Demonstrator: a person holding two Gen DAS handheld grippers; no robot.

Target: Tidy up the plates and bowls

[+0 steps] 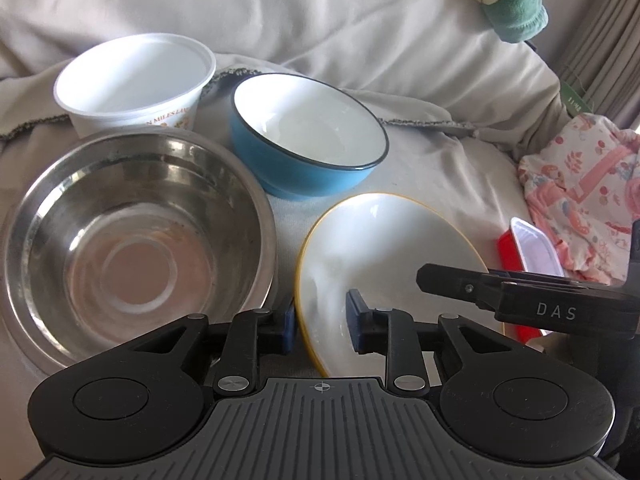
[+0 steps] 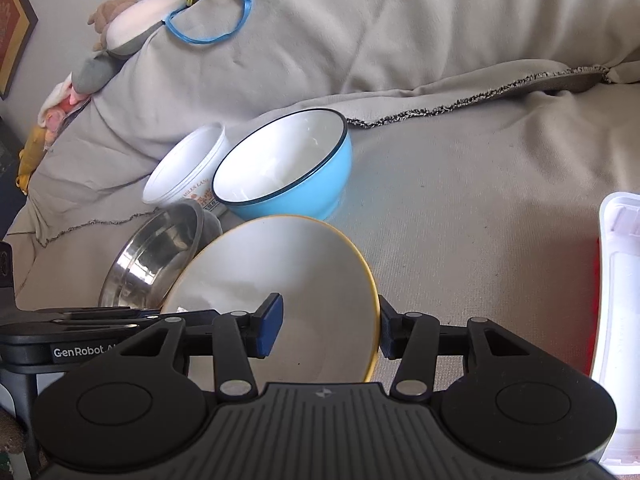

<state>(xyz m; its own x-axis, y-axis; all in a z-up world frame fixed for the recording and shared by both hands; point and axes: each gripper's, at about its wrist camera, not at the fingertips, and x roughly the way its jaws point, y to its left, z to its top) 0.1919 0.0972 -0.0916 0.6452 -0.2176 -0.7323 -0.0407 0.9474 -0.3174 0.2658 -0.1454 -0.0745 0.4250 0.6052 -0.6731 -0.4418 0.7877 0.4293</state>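
White plate (image 1: 384, 264) w/ a yellow rim sits tilted between the left gripper (image 1: 320, 326) pads: jaws part spread around its near edge, blue pads look just clear of it. Steel bowl (image 1: 132, 240) to the left, blue bowl (image 1: 308, 136) and white tub (image 1: 134, 80) behind, all on beige cloth (image 1: 440, 184). Red tray (image 1: 528, 256) half hidden by the other tool.

Right wrist view: right gripper (image 2: 332, 330) pinches the plate (image 2: 280, 280) rim, one pad inside, one behind and hidden. Plate tips toward the steel bowl (image 2: 156, 256). Tray (image 2: 620, 320) cut off at right.
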